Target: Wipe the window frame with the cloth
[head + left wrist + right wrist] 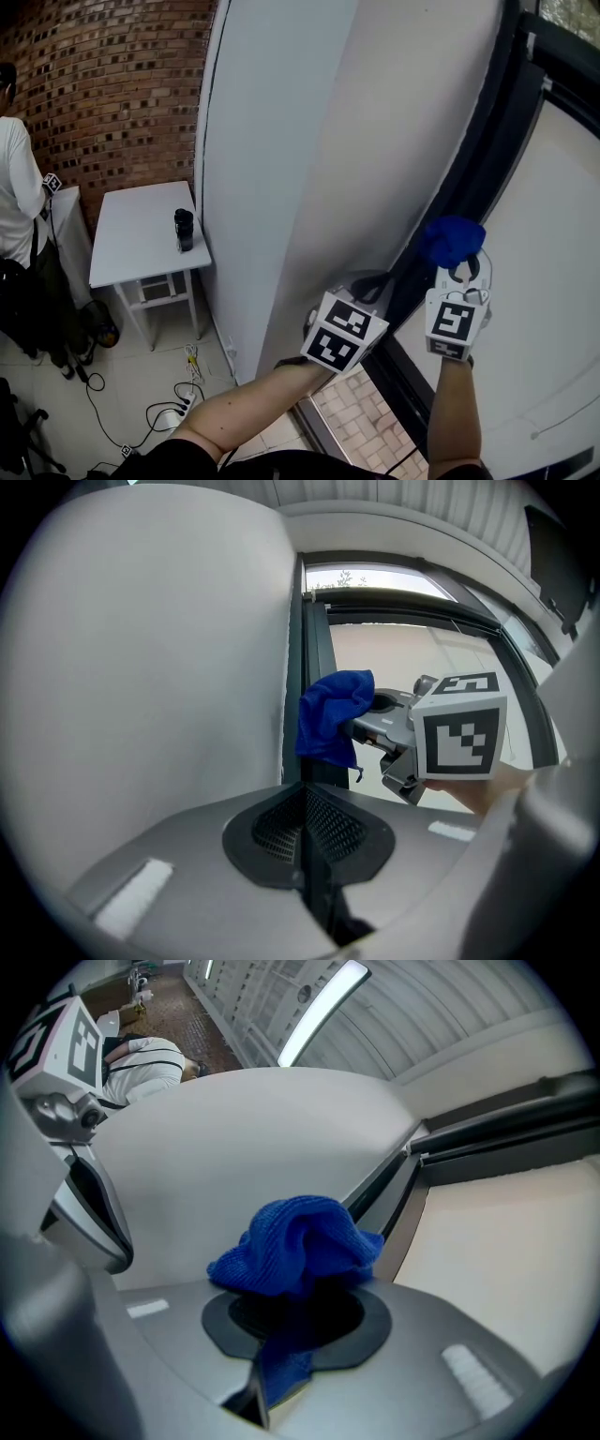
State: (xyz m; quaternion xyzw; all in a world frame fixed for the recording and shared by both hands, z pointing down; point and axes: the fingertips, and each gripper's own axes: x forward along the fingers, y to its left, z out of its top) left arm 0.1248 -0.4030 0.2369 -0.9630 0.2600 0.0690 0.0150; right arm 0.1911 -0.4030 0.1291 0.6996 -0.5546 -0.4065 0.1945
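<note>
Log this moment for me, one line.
right gripper: shut on blue cloth | blue cloth: bunched, at dark window frame | left gripper: shut, empty, beside white wall

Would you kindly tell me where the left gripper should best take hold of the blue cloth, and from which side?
Probably the loose bunch of the blue cloth bulging past the right gripper, approached from the wall side: its tail is clamped there, and the window frame lies opposite.
</note>
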